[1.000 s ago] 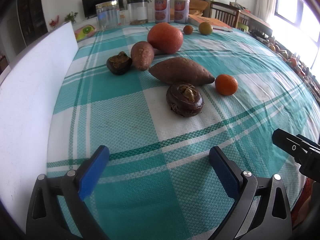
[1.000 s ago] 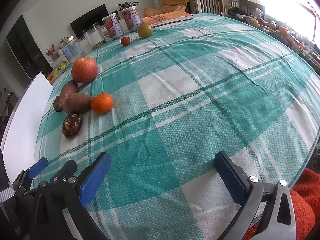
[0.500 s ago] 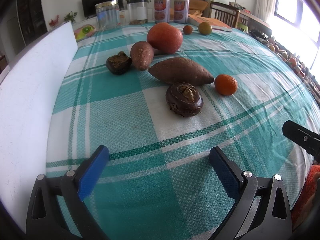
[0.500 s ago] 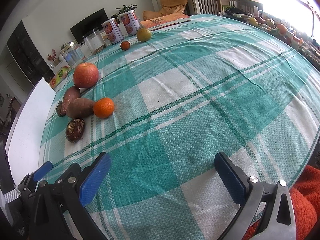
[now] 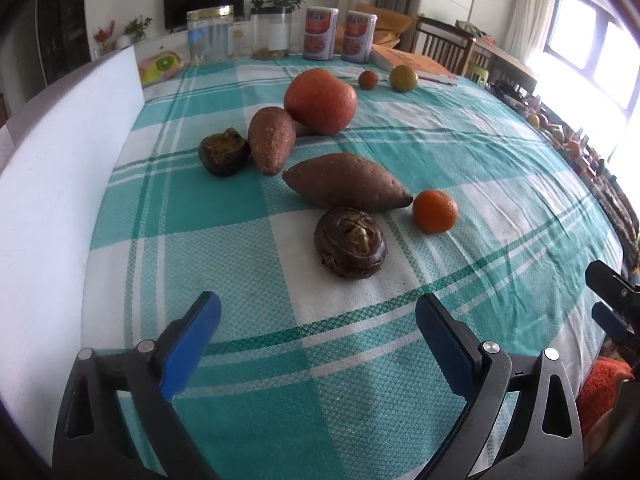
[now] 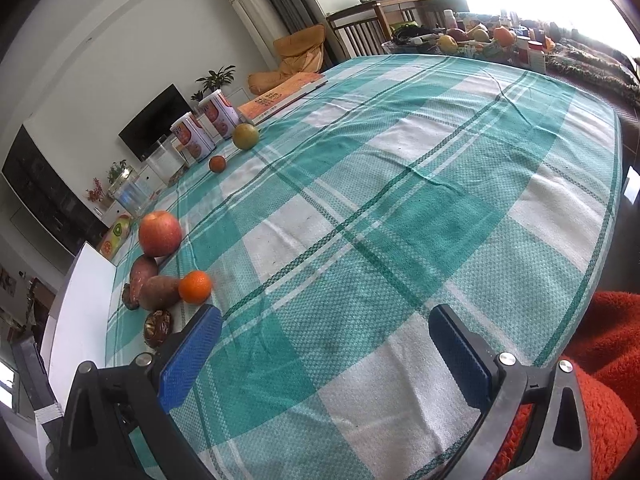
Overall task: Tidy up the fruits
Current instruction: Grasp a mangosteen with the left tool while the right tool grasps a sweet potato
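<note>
On the teal checked tablecloth [image 5: 360, 400] lie a red apple [image 5: 320, 101], two sweet potatoes [image 5: 346, 182] [image 5: 270, 140], a small orange [image 5: 435, 211] and two dark round fruits [image 5: 350, 242] [image 5: 222, 153]. Farther back sit a tiny dark-orange fruit [image 5: 367, 79] and a greenish one [image 5: 403, 78]. My left gripper [image 5: 318, 326] is open, low over the cloth just short of the nearer dark fruit. My right gripper [image 6: 326, 342] is open above bare cloth, with the apple [image 6: 160, 233] and orange [image 6: 195, 287] far to its left.
A white board [image 5: 60, 184] stands along the table's left edge. Two cans [image 5: 321, 33], clear jars [image 5: 210, 35] and an orange book [image 6: 280, 96] line the far edge. A side table with fruit [image 6: 480, 40] is at the right. Red fleece [image 6: 608, 360] lies by the near right corner.
The right gripper has tilted upward and swung right, so the table's far side and window fill more of its view. The left gripper has held still.
</note>
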Demonstrator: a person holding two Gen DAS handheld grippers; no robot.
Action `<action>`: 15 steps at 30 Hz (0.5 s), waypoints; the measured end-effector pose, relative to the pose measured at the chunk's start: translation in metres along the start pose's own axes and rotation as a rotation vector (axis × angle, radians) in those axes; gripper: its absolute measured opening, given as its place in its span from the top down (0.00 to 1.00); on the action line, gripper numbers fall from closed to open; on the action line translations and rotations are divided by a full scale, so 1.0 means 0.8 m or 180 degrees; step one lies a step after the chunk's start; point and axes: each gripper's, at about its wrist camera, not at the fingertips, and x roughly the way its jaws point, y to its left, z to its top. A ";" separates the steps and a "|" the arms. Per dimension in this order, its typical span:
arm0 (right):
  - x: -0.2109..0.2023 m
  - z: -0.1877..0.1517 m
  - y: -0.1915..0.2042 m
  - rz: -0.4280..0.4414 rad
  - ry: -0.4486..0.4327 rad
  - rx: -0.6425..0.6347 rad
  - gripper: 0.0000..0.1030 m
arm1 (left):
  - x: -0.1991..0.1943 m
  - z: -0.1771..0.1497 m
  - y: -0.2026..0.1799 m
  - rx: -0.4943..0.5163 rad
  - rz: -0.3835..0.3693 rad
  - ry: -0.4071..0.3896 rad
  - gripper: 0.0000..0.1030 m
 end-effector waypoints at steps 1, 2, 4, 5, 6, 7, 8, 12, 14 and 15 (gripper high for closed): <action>0.000 0.000 0.001 0.0000 -0.0001 -0.0013 0.00 | 0.001 0.007 -0.006 0.0072 0.0031 -0.0044 0.05; 0.000 0.000 0.001 -0.0001 0.0002 -0.0016 0.00 | 0.003 0.014 -0.012 0.0133 0.0043 -0.0078 0.05; 0.001 -0.001 0.000 -0.0004 0.0015 -0.0006 0.01 | 0.013 0.024 -0.021 0.0211 0.0077 -0.0073 0.09; 0.001 0.000 -0.001 -0.0004 0.0018 0.0001 0.01 | 0.019 0.027 -0.025 0.0236 0.0092 -0.0040 0.17; 0.001 0.000 -0.002 -0.0003 0.0017 0.0007 0.01 | 0.026 0.029 -0.028 0.0262 0.0098 0.0001 0.25; 0.000 0.000 -0.002 0.0001 0.0014 0.0011 0.01 | 0.033 0.029 -0.030 0.0289 0.0087 0.0042 0.30; -0.001 0.000 -0.002 0.0010 0.0007 0.0012 0.01 | 0.039 0.028 -0.031 0.0315 0.0092 0.0083 0.49; -0.006 0.001 0.001 0.0200 -0.0048 -0.0027 0.00 | 0.021 0.014 -0.018 0.0214 0.0021 0.0057 0.57; -0.008 0.006 0.014 0.0452 -0.0070 -0.0178 0.00 | 0.001 0.003 -0.007 0.0126 -0.0091 0.0108 0.57; -0.002 0.013 0.029 0.0613 -0.0002 -0.0388 0.00 | -0.010 -0.002 -0.002 0.0089 -0.0154 0.0123 0.57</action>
